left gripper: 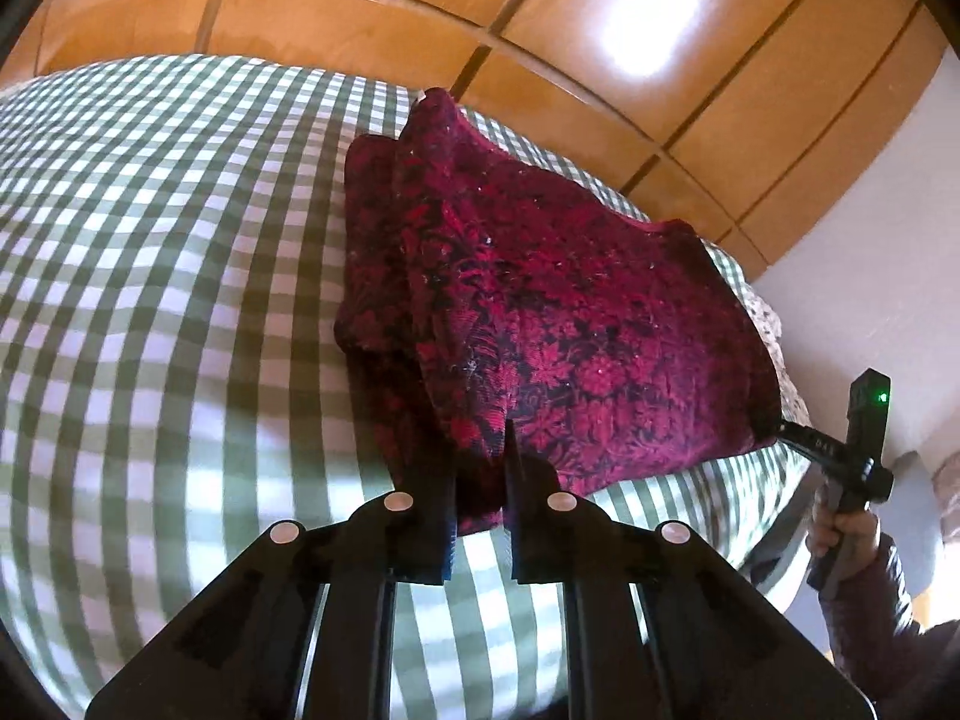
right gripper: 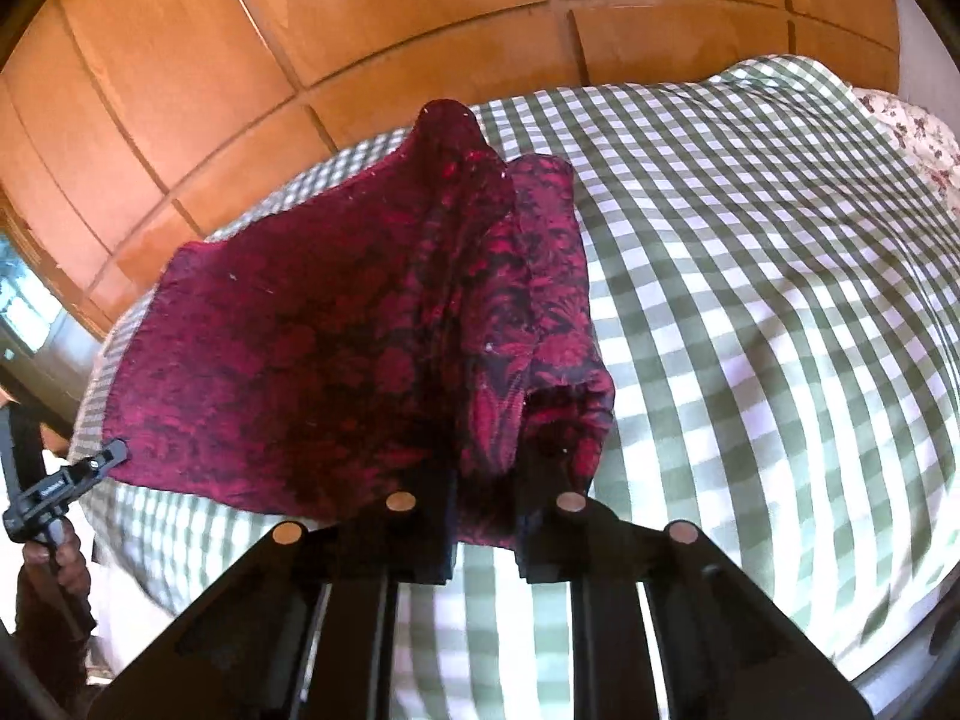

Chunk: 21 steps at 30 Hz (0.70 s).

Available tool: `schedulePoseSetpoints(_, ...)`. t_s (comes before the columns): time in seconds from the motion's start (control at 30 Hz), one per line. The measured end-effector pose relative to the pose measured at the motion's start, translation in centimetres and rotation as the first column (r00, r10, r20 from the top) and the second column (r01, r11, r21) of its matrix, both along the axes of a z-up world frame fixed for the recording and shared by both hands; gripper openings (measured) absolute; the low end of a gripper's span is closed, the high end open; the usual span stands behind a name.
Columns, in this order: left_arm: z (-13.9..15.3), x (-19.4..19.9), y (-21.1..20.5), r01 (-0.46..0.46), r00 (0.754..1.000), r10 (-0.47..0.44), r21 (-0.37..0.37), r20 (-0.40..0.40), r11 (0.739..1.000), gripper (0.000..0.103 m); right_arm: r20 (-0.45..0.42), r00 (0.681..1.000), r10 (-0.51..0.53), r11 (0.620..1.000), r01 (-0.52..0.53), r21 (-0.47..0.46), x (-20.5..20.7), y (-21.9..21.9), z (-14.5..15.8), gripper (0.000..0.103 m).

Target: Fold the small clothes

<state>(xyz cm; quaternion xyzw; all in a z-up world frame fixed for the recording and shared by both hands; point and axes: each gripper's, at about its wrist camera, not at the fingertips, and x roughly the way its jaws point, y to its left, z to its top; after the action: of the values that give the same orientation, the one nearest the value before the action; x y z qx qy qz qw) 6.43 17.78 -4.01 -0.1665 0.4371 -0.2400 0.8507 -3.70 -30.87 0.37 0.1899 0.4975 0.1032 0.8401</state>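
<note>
A dark red garment with a black floral pattern hangs stretched between both grippers, just above a bed with a green-and-white checked cover. My left gripper is shut on one near corner of the cloth, which bunches between its fingers. The right gripper, held by a hand, pinches the opposite corner. In the right wrist view the right gripper is shut on folded layers of the garment. There the left gripper clamps the far left corner. The garment's far edge rises to a peak.
Glossy wooden wardrobe panels stand behind the bed. A white wall lies to the right in the left wrist view. A floral pillow rests at the bed's far right corner. The checked cover spreads wide beside the garment.
</note>
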Motion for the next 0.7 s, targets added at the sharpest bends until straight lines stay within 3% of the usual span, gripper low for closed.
schedulePoseSetpoints(0.23, 0.2, -4.6, 1.3, 0.031, 0.998, -0.032, -0.021, -0.051, 0.999, 0.012, -0.057, 0.996, 0.071, 0.997, -0.069, 0.024, -4.9, -0.2, 0.5, 0.013)
schedulePoseSetpoints(0.33, 0.8, -4.7, 1.8, 0.012, 0.999, -0.012, -0.003, -0.041, 1.0, 0.02, -0.033, 0.999, 0.042, 0.999, -0.042, 0.003, -5.2, -0.5, 1.3, 0.026)
schedulePoseSetpoints(0.43, 1.8, -3.3, 2.4, -0.033, 0.999, 0.033, 0.013, -0.001, 0.999, 0.037, 0.02, 1.0, -0.01, 1.0, 0.01, 0.003, -3.0, -1.0, 2.2, 0.035)
schedulePoseSetpoints(0.53, 2.8, -0.5, 2.4, -0.07, 0.997, 0.069, 0.022, 0.021, 0.997, 0.037, 0.053, 0.997, -0.065, 0.997, 0.067, -0.034, -0.2, -0.6, 2.3, 0.048)
schedulePoseSetpoints(0.7, 3.3, 3.9, 1.6, -0.094, 0.995, 0.093, 0.024, 0.028, 0.995, 0.037, 0.058, 0.994, -0.095, 0.991, 0.1, -0.09, 4.9, 0.6, 1.7, 0.048)
